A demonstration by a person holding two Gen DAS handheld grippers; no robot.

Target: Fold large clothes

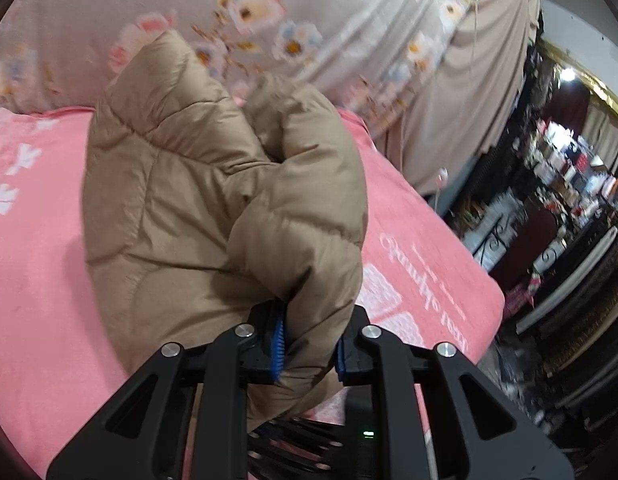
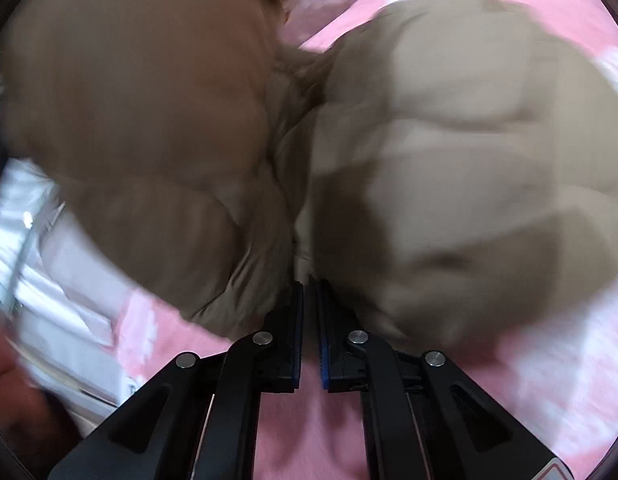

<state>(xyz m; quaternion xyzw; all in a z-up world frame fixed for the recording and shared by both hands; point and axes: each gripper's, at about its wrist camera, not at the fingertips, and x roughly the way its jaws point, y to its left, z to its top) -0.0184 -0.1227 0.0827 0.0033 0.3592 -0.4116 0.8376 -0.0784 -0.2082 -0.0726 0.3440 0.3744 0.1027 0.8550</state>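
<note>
Left wrist view: one tan puffer jacket [image 1: 213, 200], bunched on one pink blanket [image 1: 41, 280] near its far edge; left gripper [image 1: 309, 344] clamped on a fold. Right wrist view, blurred: right gripper [image 2: 309, 332] nearly closed at jacket's hem, grip unclear.

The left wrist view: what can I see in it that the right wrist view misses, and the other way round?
Only the left wrist view shows the floral sheet, a beige curtain, cluttered shelves at the right, and the left claw pinching a fold of the jacket. Only the right wrist view shows the right claw, nearly shut at the jacket's edge, and something white, too blurred to name, at the left. Both show the tan puffy jacket bunched over the pink blanket.
</note>
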